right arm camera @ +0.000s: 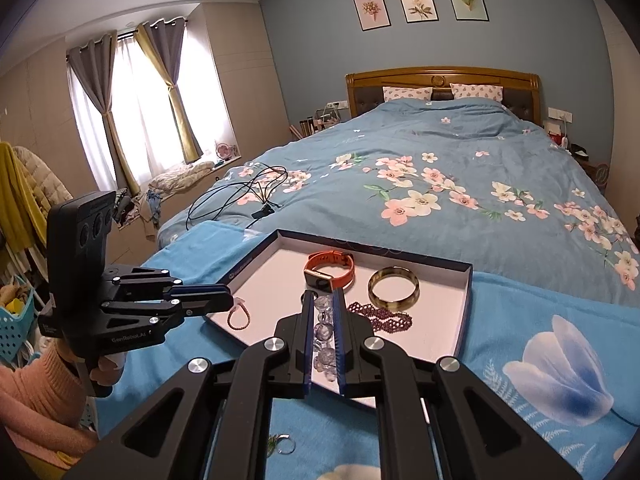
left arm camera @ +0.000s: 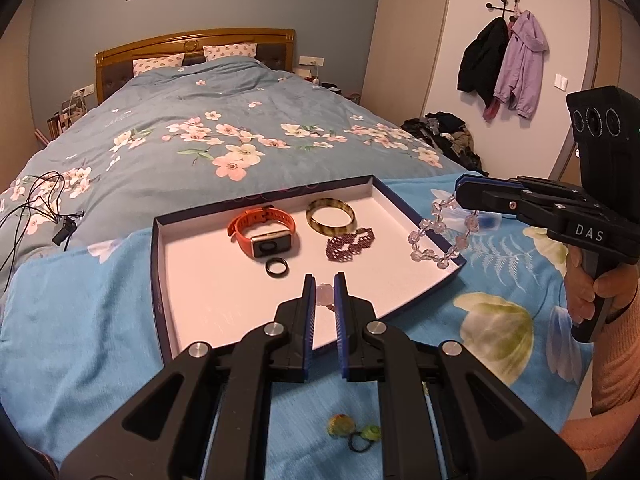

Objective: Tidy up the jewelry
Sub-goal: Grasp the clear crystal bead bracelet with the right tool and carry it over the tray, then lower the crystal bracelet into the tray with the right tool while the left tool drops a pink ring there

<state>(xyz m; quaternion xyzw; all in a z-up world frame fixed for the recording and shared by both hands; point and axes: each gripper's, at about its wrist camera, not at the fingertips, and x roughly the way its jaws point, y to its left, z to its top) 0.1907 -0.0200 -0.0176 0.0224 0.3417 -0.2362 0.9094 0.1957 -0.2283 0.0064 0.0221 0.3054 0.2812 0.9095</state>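
A shallow white-lined tray [left arm camera: 157, 264] lies on a blue flowered cloth on the bed. In it are an orange smartwatch [left arm camera: 264, 232], a horn-coloured bangle [left arm camera: 331, 216], a dark red beaded bracelet [left arm camera: 351, 243] and a black ring [left arm camera: 277, 267]. My left gripper [left arm camera: 324, 278] hovers over the tray's near part, shut on a thin pink bead bracelet [right arm camera: 239, 316]. My right gripper [right arm camera: 323, 294] is shut on a clear crystal bead bracelet [left arm camera: 440, 240], which dangles over the tray's right rim.
A small green hair tie [left arm camera: 352, 428] lies on the cloth [left arm camera: 80, 320] in front of the tray, and a key ring [right arm camera: 286, 446] too. Black cables [right arm camera: 240, 196] sprawl on the quilt to the left. A pile of clothes [left arm camera: 448, 132] sits on the floor to the right.
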